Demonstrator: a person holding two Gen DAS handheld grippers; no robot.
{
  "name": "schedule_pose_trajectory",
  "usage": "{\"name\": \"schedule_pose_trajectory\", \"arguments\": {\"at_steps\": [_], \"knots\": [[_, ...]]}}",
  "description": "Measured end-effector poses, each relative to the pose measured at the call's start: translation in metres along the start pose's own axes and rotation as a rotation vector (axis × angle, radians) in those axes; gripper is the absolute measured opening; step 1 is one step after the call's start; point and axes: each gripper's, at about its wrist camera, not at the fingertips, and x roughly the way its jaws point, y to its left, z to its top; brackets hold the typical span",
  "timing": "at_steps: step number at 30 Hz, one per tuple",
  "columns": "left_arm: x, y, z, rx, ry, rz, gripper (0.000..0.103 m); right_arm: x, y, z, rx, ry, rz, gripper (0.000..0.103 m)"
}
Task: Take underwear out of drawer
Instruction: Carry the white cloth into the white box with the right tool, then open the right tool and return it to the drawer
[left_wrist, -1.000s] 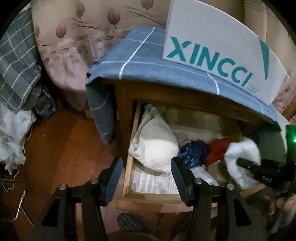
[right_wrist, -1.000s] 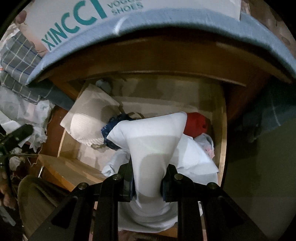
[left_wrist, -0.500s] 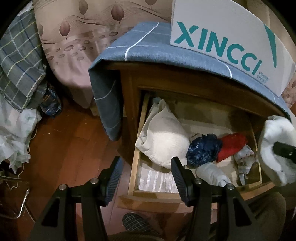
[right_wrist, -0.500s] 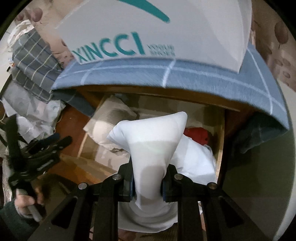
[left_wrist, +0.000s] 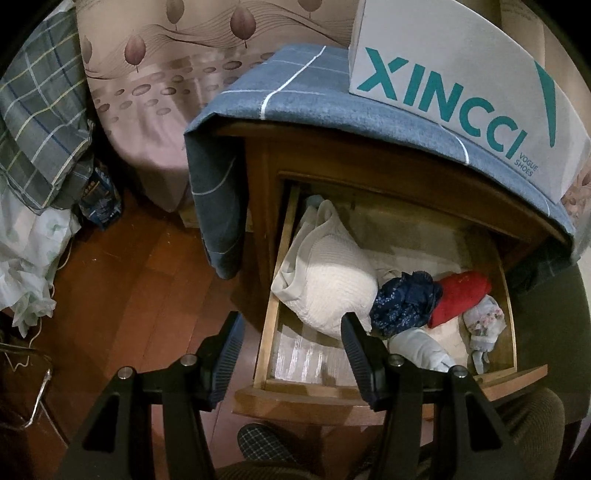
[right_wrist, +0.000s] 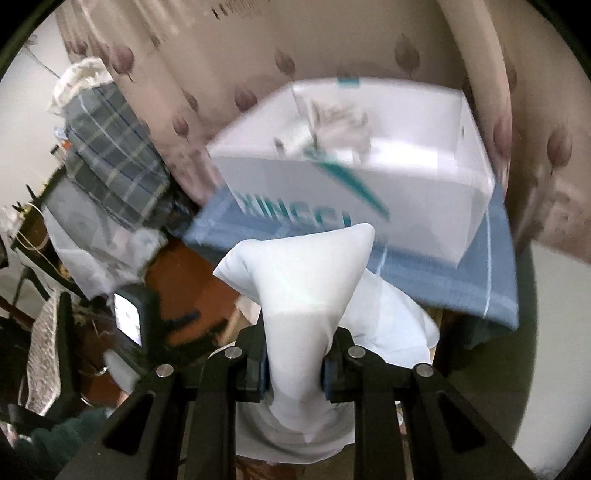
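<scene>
In the right wrist view my right gripper (right_wrist: 293, 363) is shut on a piece of white underwear (right_wrist: 306, 280). The cloth bulges up between the pads and hangs below them, held high above the nightstand top. In the left wrist view my left gripper (left_wrist: 290, 345) stands open and holds nothing, hovering over the front left corner of the open wooden drawer (left_wrist: 273, 306). In the drawer lie a cream bra (left_wrist: 328, 288), a dark blue patterned piece (left_wrist: 404, 302), a red piece (left_wrist: 460, 295), a pale floral piece (left_wrist: 482, 325) and a white piece (left_wrist: 421, 347).
A white shoe box (left_wrist: 454, 85) sits on a blue checked cloth (left_wrist: 303, 99) that covers the nightstand. A patterned curtain (left_wrist: 155, 74) hangs behind, plaid bedding (left_wrist: 33, 129) is piled at the left, and wooden floor (left_wrist: 125, 295) lies beside the drawer. A person's slipper (left_wrist: 262, 443) shows below.
My right gripper has risen with the white underwear, out of the drawer and up past the shoe box, and has left the left wrist view. The left gripper has stayed put.
</scene>
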Motion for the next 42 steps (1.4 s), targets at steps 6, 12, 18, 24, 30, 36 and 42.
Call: {"name": "schedule_pose_trajectory", "arguments": {"at_steps": [6, 12, 18, 24, 30, 36, 42], "knots": [[-0.001, 0.001, 0.000, -0.008, -0.006, -0.008, 0.056, -0.040, 0.013, 0.066, -0.052, -0.128, -0.055, 0.019], [-0.002, 0.006, -0.001, -0.035, -0.008, -0.024, 0.056, -0.039, 0.014, 0.128, -0.077, -0.202, -0.149, 0.019], [-0.002, 0.010, -0.001, -0.052, -0.016, -0.030, 0.056, 0.005, -0.013, 0.164, -0.056, -0.169, -0.230, 0.020], [-0.003, 0.012, -0.001, -0.064, -0.021, -0.045, 0.056, 0.073, -0.042, 0.166, -0.021, -0.055, -0.270, 0.022], [-0.001, 0.013, -0.001, -0.062, -0.014, -0.056, 0.056, 0.127, -0.063, 0.155, 0.017, 0.056, -0.282, 0.023], [0.000, 0.012, -0.001, -0.062, -0.010, -0.064, 0.056, 0.138, -0.073, 0.148, 0.045, 0.088, -0.280, 0.052], [0.001, 0.011, -0.002, -0.062, -0.006, -0.064, 0.056, 0.111, -0.076, 0.147, 0.082, 0.082, -0.254, 0.066]]}}
